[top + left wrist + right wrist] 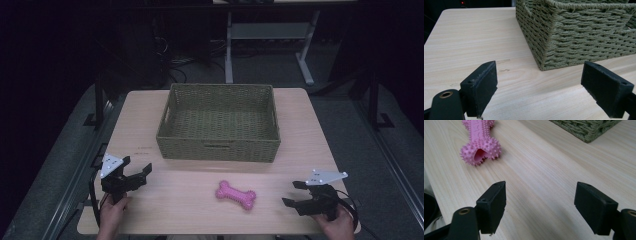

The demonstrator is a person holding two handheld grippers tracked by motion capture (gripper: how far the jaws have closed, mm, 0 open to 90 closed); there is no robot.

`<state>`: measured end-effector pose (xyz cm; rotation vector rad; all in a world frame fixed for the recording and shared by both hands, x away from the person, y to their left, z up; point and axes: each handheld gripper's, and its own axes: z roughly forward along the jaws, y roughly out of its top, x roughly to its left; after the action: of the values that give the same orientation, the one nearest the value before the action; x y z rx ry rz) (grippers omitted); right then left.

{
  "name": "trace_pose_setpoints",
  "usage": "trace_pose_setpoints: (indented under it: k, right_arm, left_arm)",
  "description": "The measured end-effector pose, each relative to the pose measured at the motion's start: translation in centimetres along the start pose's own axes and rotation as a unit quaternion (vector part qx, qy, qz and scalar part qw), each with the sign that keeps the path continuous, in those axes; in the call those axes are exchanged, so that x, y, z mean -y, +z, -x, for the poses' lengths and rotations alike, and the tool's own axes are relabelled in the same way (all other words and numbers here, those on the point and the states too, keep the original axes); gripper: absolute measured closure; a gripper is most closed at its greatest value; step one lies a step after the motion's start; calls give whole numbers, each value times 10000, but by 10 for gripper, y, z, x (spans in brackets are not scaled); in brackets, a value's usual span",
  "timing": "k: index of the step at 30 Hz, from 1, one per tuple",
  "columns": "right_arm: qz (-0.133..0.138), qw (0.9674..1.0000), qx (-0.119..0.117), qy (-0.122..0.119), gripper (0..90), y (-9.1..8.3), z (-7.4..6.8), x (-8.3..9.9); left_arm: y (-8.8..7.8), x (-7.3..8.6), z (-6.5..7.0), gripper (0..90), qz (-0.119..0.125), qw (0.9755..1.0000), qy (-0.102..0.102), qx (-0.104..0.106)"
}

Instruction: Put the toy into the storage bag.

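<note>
A pink spiky bone-shaped toy [235,194] lies on the light wooden table [190,200] in front of a green woven basket [218,149]. My left gripper [138,167] rests near the table's front left, open, nothing between its jaws, pointing toward the basket's near corner [544,62]. My right gripper [294,193] stands open at the front right, a short way right of the toy. In the right gripper view the toy [480,142] lies ahead and to the left of the open gripper [540,200], apart from them.
The basket [579,32] looks empty inside and takes up the table's middle back. Bare wood lies between both grippers and around the toy. Beyond the table are dark floor, cables and a white desk frame [230,55].
</note>
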<state>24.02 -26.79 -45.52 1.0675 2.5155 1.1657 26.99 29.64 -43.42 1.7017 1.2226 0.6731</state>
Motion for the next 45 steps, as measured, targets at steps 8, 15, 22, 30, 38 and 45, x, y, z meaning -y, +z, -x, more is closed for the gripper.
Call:
trace_pose_setpoints:
  k: [8,15,22,30,38,45]
  right_arm:
    - [-32,10000,-56,-55,243,3,-2,-3]
    - [-117,9996,-116,-241,243,8,-8,-12]
    - [-257,9983,-263,-444,239,16,-17,-25]
    - [-488,9959,-457,-611,224,22,-21,-36]
    - [-511,9948,-560,-680,224,19,-24,-46]
    - [-651,9927,-650,-778,224,22,-28,-58]
  left_arm:
    - [-1,0,-1,129,-1,10000,-19,2]
    - [-2,2,1,129,-5,10000,6,29]
    - [-4,2,-2,129,18,10000,-11,-17]
    - [-4,3,-6,129,28,10000,-56,-74]
    - [-4,2,-5,129,28,10000,-15,-77]
    - [-2,3,-5,129,-16,10000,9,-73]
